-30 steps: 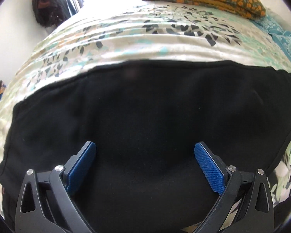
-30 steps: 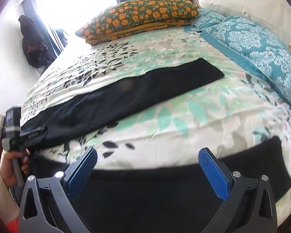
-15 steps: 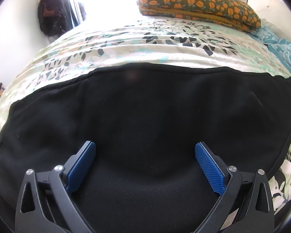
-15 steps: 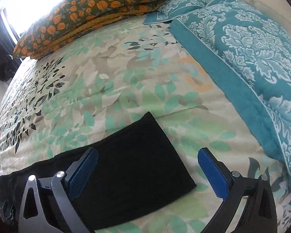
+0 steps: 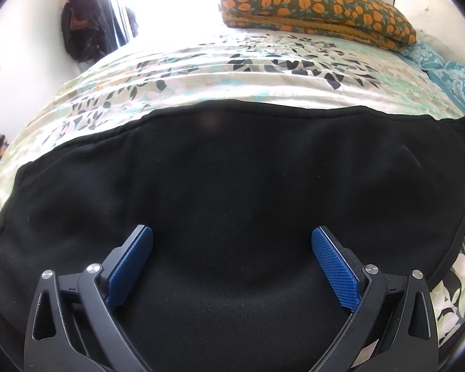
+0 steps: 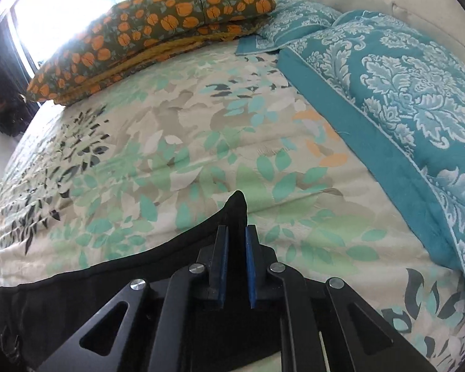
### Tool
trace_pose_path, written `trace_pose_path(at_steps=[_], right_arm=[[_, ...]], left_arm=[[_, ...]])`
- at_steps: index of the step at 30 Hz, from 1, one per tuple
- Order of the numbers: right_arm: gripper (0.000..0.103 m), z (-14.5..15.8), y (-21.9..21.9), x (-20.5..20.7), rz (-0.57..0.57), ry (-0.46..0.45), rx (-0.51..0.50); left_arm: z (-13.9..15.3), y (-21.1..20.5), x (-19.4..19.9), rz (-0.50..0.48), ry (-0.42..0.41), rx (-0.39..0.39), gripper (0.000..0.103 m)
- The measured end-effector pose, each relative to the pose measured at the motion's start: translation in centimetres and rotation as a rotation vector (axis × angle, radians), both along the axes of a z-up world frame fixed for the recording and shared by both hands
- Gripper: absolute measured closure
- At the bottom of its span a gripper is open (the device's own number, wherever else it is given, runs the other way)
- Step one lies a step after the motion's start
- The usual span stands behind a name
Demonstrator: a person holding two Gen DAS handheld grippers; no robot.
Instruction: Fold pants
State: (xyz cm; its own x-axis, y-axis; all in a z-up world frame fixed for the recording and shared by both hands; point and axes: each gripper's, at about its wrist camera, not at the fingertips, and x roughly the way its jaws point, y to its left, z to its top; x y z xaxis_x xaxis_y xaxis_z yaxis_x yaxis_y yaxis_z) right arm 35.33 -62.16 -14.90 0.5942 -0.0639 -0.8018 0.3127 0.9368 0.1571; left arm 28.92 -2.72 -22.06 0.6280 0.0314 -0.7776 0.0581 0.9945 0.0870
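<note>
The black pants [image 5: 232, 170] lie flat on the floral bedspread [image 5: 232, 71] and fill most of the left wrist view. My left gripper [image 5: 232, 241] is open and hovers low over the wide end of the pants, its blue pads on either side of bare black cloth. In the right wrist view my right gripper [image 6: 236, 232] is shut on the hem end of a pant leg [image 6: 237, 207]. The pinched cloth sticks up in a point between the pads. The rest of that leg [image 6: 108, 279] trails left along the bedspread [image 6: 186, 155].
An orange-flowered pillow [image 6: 152, 31] lies at the far side of the bed, also in the left wrist view [image 5: 313, 9]. A teal damask pillow [image 6: 403, 93] lies along the right. A dark bag [image 5: 80, 21] hangs by the bright window.
My right gripper has gone from open over the leg's end to shut on its hem, lifting it into a point. My left gripper has stayed open and hardly moved.
</note>
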Motion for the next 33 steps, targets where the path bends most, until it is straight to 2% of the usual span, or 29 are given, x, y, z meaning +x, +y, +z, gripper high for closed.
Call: trace_pose_path(at_steps=[3, 6, 10, 13, 14, 16, 18, 20, 22, 23, 24, 25, 28, 31, 33], right_arm=[[0.097, 3.7, 3.3, -7.1, 0.059, -0.091, 0.034], [0.097, 5.4, 6.9, -16.7, 0.061, -0.159, 0.118], [0.097, 3.4, 10.9, -29.2, -0.041, -0.162, 0.177], [0.097, 0.4, 12.3, -35.6, -0.159, -0.135, 0.273], [0.097, -0.4, 12.6, -36.9, -0.185, -0.116, 0.286], [0.097, -0.4, 12.6, -38.7, -0.218, -0.108, 0.280], [0.097, 0.2, 12.5, -38.7, -0.206, -0.084, 0.212], [0.094, -1.0, 12.7, -37.6, -0.154, 0.058, 0.160], [0.080, -3.2, 12.4, -38.0, -0.162, 0.193, 0.206], [0.060, -3.4, 12.2, -38.6, -0.189, 0.199, 0.225], [0.047, -3.1, 12.0, -39.7, -0.218, 0.165, 0.242], [0.045, -2.5, 11.8, -40.6, -0.243, 0.120, 0.263], [0.043, -0.9, 11.7, -42.8, -0.287, 0.033, 0.360], [0.042, -0.6, 12.8, -43.7, -0.259, -0.015, 0.464], [0.042, -0.5, 13.5, -43.8, -0.254, -0.039, 0.473]], left_arm=[[0.1, -0.1, 0.1, 0.001, 0.006, 0.007, 0.001], [0.3, -0.2, 0.3, 0.001, 0.022, 0.011, 0.001], [0.7, 0.0, 0.7, 0.000, 0.077, -0.001, 0.000], [2.0, 0.3, 0.5, -0.006, 0.195, -0.022, 0.002], [2.7, 0.5, -0.4, -0.005, 0.205, -0.047, 0.002], [4.8, 1.1, -2.9, -0.019, 0.172, -0.094, 0.002], [6.4, 1.5, -5.9, -0.058, 0.151, -0.125, 0.002], [7.3, 2.1, -8.8, -0.083, 0.158, -0.154, 0.002], [7.6, 2.8, -11.6, -0.095, 0.179, -0.180, 0.001], [7.6, 3.3, -13.0, -0.096, 0.191, -0.186, 0.002], [7.6, 3.7, -14.3, -0.094, 0.200, -0.192, 0.002], [7.5, 4.1, -15.5, -0.090, 0.207, -0.199, 0.002], [7.0, 5.6, -18.2, -0.056, 0.228, -0.231, 0.002], [6.5, 6.4, -19.2, -0.023, 0.246, -0.274, 0.002], [6.4, 6.5, -19.2, -0.016, 0.257, -0.275, 0.002]])
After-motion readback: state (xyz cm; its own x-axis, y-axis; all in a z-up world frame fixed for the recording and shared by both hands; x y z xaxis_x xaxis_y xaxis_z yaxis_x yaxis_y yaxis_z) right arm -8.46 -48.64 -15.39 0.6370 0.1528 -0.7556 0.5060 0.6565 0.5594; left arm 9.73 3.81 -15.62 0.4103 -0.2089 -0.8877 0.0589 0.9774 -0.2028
